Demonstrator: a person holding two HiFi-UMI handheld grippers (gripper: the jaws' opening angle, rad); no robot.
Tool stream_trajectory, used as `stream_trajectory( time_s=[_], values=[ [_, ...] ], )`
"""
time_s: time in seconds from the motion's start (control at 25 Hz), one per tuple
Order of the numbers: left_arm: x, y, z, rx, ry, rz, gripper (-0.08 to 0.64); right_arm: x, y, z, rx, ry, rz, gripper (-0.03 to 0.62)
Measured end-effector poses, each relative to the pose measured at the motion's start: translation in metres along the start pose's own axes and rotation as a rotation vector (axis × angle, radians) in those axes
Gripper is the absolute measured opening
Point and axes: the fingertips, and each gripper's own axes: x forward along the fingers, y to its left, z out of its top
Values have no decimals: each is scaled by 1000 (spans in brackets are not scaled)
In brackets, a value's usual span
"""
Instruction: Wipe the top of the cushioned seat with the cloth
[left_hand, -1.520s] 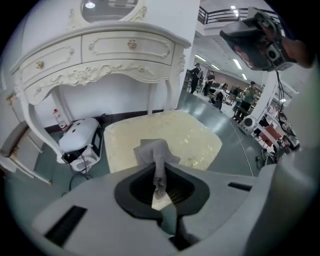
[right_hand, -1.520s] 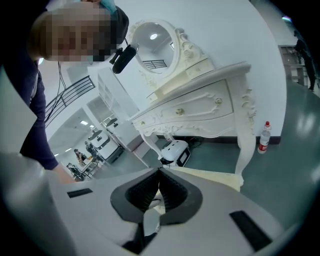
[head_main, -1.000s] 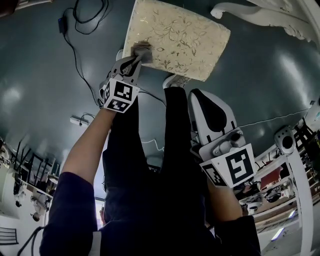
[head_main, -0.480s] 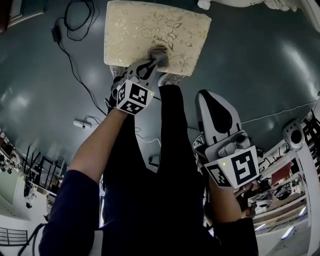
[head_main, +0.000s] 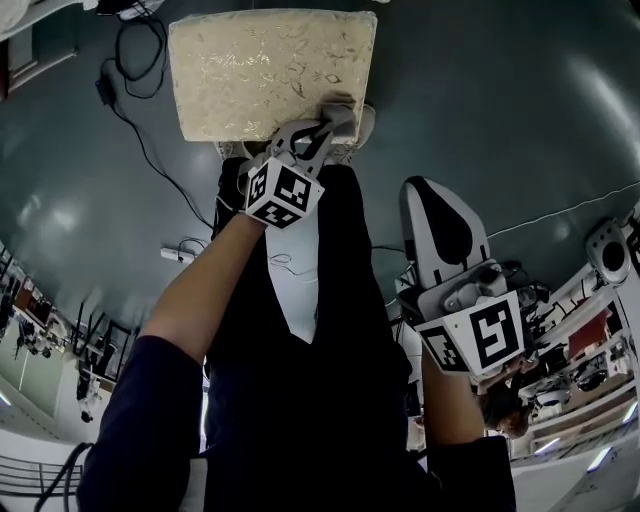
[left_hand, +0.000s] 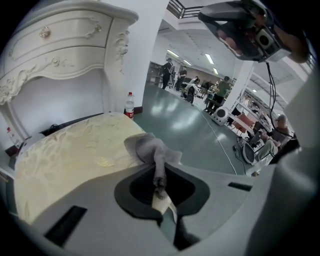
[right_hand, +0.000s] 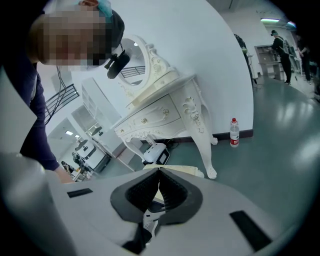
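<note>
Head view: cushioned seat (head_main: 265, 70) sits far centre on the grey-green floor (head_main: 520, 110), cream fabric with a leaf pattern.
- Left gripper (head_main: 325, 125) reaches to the seat's near right corner. Its fingers (left_hand: 191, 195) pinch a grey cloth (left_hand: 150, 147); the bunched end lies on the seat top at that corner, just inside the right edge.
- From the cloth, the seat top runs bare to the left and to the far edge. All 4 edges are in sight in the head view.
- Right gripper (head_main: 425, 190) is held low and near, right of the person's dark trouser legs (head_main: 330, 300), well apart from the seat. Its fingers (right_hand: 177, 195) are pressed together with nothing between them.
- Floor to the right of the seat is open. To the left a black cable (head_main: 140, 130) trails across it.
- Gripper views: white carved dressing table (left_hand: 60, 45) stands past the seat's far side, with a water bottle (left_hand: 129, 104) on the floor by the wall.
</note>
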Motion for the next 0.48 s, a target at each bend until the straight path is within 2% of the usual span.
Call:
stream_trajectory(
  time_s=[0.28, 0.48],
  values=[
    [15, -17, 13, 52, 7, -44, 28, -14, -15, -4, 26, -14, -19, 26],
    [23, -28, 19, 52, 14, -75, 28, -22, -20, -3, 22, -21, -27, 26]
  ],
)
